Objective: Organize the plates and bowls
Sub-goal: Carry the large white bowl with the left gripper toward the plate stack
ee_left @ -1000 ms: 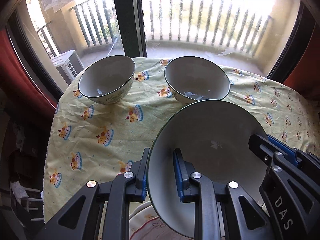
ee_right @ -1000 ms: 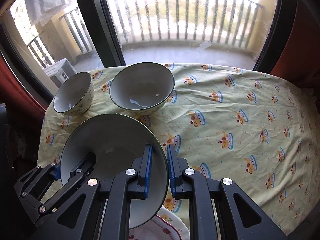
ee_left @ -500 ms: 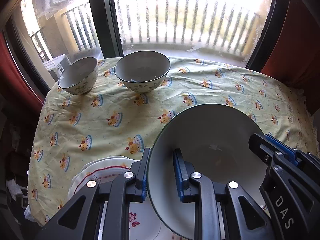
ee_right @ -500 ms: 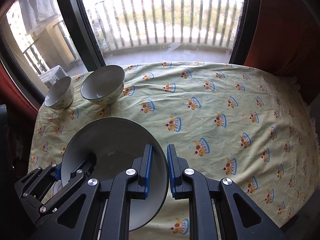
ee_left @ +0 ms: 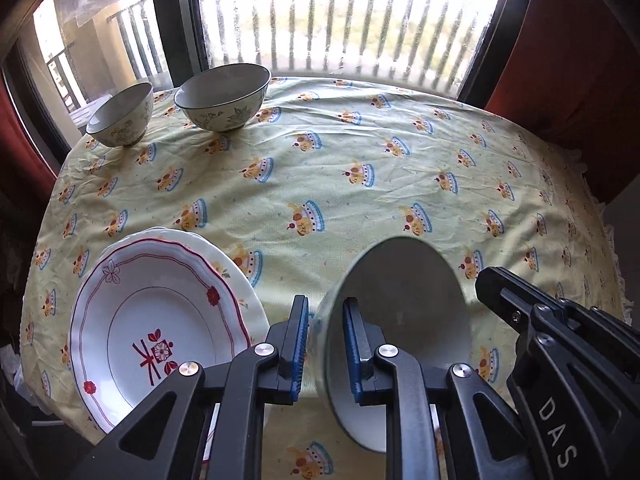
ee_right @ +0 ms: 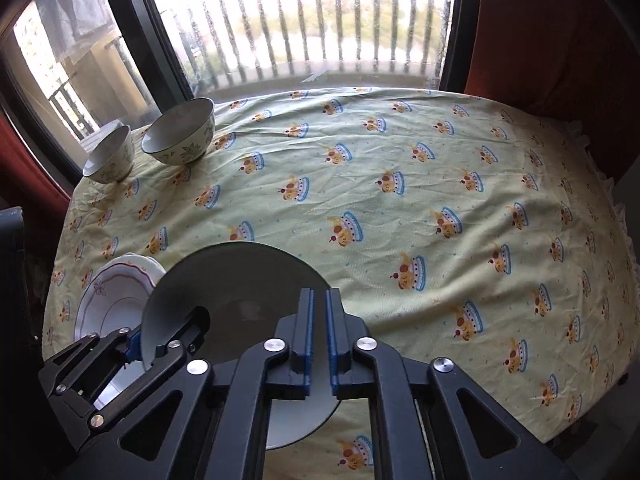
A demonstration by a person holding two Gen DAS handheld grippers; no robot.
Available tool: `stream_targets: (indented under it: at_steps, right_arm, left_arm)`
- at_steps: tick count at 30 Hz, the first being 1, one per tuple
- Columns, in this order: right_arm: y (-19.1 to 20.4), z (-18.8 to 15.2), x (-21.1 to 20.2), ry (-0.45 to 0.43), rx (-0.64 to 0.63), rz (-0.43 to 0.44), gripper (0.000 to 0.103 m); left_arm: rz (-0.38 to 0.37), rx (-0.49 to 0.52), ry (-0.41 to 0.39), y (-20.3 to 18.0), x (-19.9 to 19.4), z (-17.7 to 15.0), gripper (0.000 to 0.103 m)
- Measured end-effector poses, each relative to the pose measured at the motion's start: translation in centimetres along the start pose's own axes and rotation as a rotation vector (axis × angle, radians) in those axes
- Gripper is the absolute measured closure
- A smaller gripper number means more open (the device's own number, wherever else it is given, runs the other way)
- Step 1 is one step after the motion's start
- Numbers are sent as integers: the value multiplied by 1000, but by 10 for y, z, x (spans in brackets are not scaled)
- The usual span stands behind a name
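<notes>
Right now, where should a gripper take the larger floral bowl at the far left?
The larger floral bowl stands upright, mouth open, smaller bowl close on its left: best pinch its near-right rim from above, one finger inside, one outside.

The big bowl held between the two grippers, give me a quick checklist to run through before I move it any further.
1. Left gripper on the big bowl: fingers straddle its left rim. Ok.
2. Right gripper on the bowl's other rim: fingers close together over the edge, but contact is hidden. Cannot tell.
3. Bowl clear of the red-patterned plate beside it: a gap shows in the left wrist view. Ok.
4. Bowl level: it looks tilted, opening facing the cameras. Not ok if it should travel flat.
5. Two small bowls at the far left corner, upright, out of the way. Ok.
6. Tablecloth free ahead: wrinkled but bare. Ok.
</notes>
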State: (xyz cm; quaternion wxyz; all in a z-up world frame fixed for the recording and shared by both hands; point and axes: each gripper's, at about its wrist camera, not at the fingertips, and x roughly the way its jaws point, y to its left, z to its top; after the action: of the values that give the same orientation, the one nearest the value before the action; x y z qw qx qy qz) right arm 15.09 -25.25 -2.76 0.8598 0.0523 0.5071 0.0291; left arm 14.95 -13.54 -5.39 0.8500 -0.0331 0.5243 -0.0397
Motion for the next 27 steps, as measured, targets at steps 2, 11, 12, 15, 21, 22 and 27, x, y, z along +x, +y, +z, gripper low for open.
stream_targets:
  at_steps: [2, 11, 12, 15, 21, 22, 27]
  right_arm:
    - [-2, -2, -4, -19, -6, -21, 100]
    - [-9, -17, 21, 37, -2, 38, 100]
    - [-7, -17, 22, 41, -10, 41, 100]
    - [-6, -16, 26, 59, -16, 38, 98]
    - [-2, -18, 32, 101, -28, 51, 96]
    - [-1, -19, 32, 103, -30, 48, 95]
    - [1, -18, 22, 84, -34, 52, 77]
  left_arm:
    - [33, 6, -5, -7, 1, -1, 87]
    - [145, 20, 16, 3, 15, -14, 84]
    - [148, 14, 24, 5, 17, -15, 84]
    - [148, 0, 34, 9, 18, -18, 83]
    - [145, -15, 38, 11, 19, -20, 82]
    - [143, -18, 39, 12, 19, -20, 82]
    - [137, -17, 39, 11, 19, -19, 82]
